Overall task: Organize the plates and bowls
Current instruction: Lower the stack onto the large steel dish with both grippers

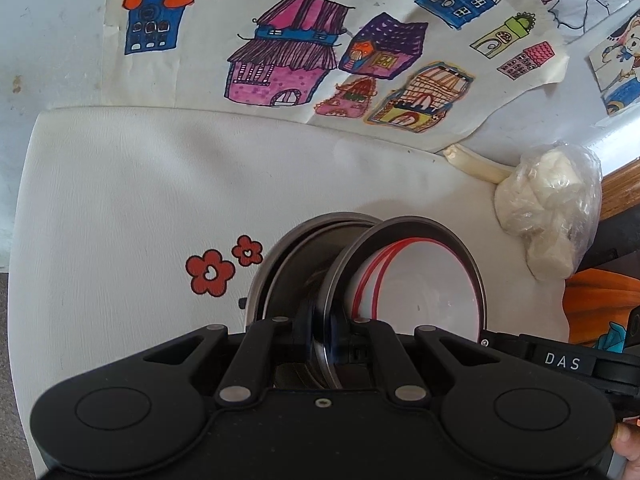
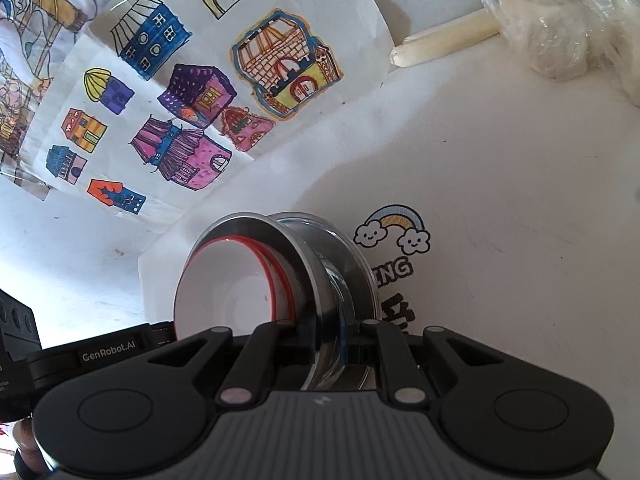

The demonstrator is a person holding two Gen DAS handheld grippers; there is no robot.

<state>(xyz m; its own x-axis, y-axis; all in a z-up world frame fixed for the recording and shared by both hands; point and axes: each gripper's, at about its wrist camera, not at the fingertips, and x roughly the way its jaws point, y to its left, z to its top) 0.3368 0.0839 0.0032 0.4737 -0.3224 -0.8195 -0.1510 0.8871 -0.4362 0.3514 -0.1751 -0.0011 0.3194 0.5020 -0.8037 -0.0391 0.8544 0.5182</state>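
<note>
Left wrist view: left gripper (image 1: 322,330) pinching the rim of a steel plate (image 1: 332,280), fingers pressed tight on the metal edge. Second steel plate (image 1: 280,252) seen just behind it to the left, the two tilted on edge and meeting near the top. White bowl with red rim lines (image 1: 424,284) nested against the held plate, on its right face. All held above a white bench mat (image 1: 120,184) printed with red flowers (image 1: 210,272). Children's house drawings (image 1: 304,60) beyond the mat; plastic-wrapped white lump (image 1: 552,208) at right.

Right wrist view: right gripper (image 2: 332,332) clamped on a steel plate rim (image 2: 320,288), fingers closed hard on it. Same white bowl (image 2: 228,284) on the left face of the stack, other steel plate (image 2: 352,256) on the right. Rainbow-and-cloud print (image 2: 394,230) on the mat just right of the plates. Cream-coloured roll (image 2: 444,42) and wrapped lump at upper right, well apart.
</note>
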